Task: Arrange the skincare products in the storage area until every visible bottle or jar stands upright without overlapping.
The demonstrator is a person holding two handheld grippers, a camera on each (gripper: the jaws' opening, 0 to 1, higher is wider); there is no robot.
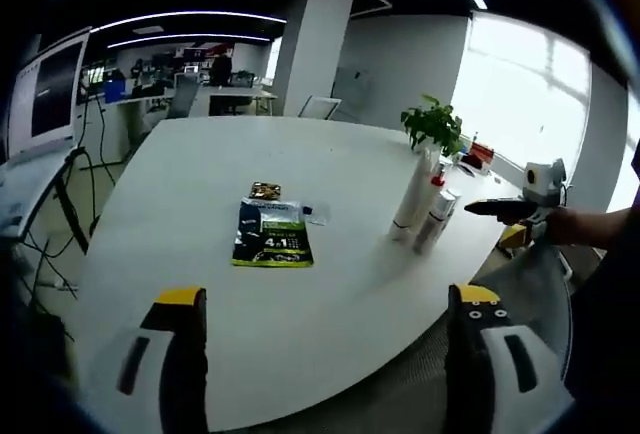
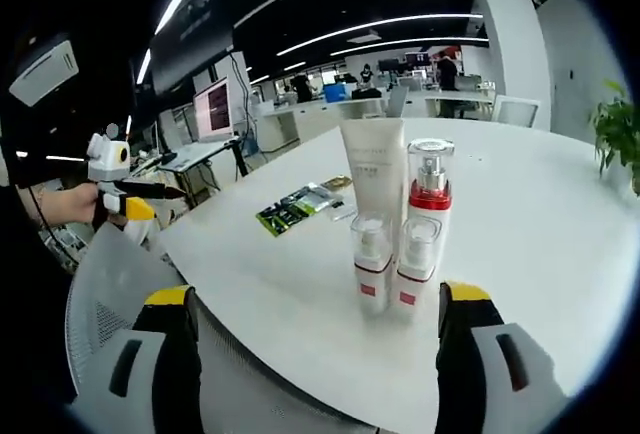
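Over table edge: left gripper [image 1: 325, 354], right gripper [image 2: 315, 354], jaws apart.

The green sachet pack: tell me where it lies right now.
In the left gripper view the green sachet pack lies flat mid-table, left of the upright bottles, with a small dark packet just beyond it.

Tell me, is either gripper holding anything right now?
Nothing is held. The left gripper and right gripper both stand open and empty, short of the bottles on the table.
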